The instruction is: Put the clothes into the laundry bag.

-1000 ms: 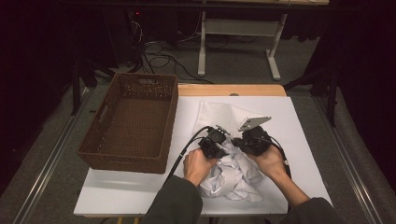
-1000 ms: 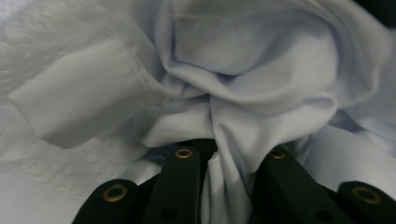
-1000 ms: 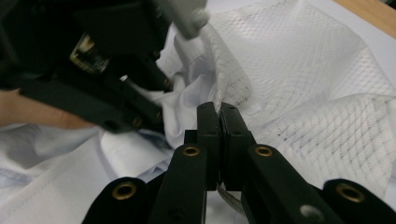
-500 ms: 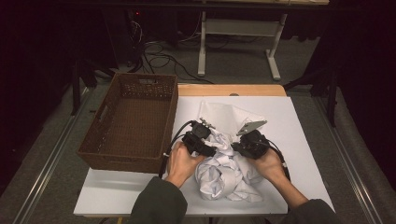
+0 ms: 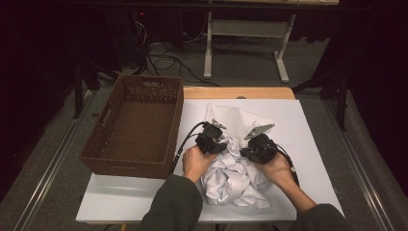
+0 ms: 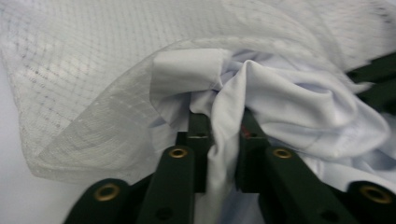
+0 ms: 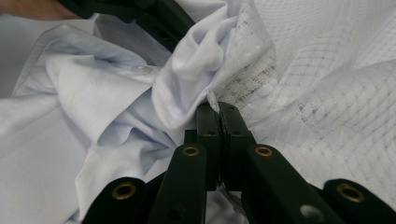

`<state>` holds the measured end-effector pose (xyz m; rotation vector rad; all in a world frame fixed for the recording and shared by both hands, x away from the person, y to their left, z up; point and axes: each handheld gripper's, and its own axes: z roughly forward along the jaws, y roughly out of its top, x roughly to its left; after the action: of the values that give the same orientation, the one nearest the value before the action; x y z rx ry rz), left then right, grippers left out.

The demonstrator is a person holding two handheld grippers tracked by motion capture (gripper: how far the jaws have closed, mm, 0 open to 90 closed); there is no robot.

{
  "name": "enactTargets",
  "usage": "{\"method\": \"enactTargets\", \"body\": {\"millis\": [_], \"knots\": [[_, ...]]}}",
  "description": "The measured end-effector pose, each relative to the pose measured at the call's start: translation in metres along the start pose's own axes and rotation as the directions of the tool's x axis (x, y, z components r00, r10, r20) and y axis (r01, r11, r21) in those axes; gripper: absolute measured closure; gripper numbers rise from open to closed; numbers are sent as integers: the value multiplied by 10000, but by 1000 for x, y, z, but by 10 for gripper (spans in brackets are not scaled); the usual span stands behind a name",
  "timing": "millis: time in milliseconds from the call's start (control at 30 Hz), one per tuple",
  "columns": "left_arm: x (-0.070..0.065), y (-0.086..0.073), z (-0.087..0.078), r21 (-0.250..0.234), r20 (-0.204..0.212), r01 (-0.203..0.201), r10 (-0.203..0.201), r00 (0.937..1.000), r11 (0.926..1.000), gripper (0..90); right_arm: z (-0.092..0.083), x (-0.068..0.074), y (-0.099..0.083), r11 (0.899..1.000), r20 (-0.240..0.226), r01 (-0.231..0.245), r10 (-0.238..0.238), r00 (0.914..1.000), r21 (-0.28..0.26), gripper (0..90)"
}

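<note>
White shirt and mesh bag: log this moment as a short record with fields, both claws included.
work: stuffing a crumpled white shirt into a white mesh bag
left claw: just closed again, clamped on a shirt fold at the bag's mouth
right claw: shut on the mesh bag's edge
basket: brown wicker, empty, left of the cloth
table: white top

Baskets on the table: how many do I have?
1. A brown wicker basket sits on the left side of the white table, beside the white shirt. None seems hidden, though the shirt pile covers part of the table.
</note>
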<state>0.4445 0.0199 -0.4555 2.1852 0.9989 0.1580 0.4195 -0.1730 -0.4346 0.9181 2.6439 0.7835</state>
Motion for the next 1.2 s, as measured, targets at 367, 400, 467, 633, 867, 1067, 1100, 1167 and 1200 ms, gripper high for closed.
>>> {"method": "enactTargets", "body": {"millis": [367,400,467,633,867,1067,1100,1167,1200], "knots": [[-23,-9,-26,406,1135,-999,947,9890,9942,858,-16,-7,26,9941,47,-157,163,9999,-1073,895],[-24,-8,-24,498,1137,-1001,939,9891,9937,858,-17,-6,29,9928,-14,-165,165,9999,-1186,895],[-23,-6,-16,651,988,-803,737,9924,9946,858,-17,-2,32,9909,-118,-121,106,9999,-1339,895],[-17,4,13,689,187,147,-160,9997,9975,853,-17,7,23,9915,-224,175,-206,9995,-1288,895],[-14,5,15,653,-752,60,-11,9972,9978,629,-10,0,2,9983,-47,162,-165,9999,-552,893],[-7,3,-19,830,-1085,115,-25,9941,9965,433,-3,-7,-9,9998,-6,-54,54,10000,-215,892],[-6,2,-19,971,-1128,142,-32,9936,9952,427,-2,-9,-11,9998,61,-21,22,10000,-176,892],[-3,0,-12,1294,-1206,253,-95,9927,9913,424,-3,-11,-13,9998,107,-140,142,9998,-122,892],[-2,-2,-7,1370,-1234,368,-198,9922,9899,424,-3,-11,-14,9997,120,-233,234,9997,-95,892]]}}
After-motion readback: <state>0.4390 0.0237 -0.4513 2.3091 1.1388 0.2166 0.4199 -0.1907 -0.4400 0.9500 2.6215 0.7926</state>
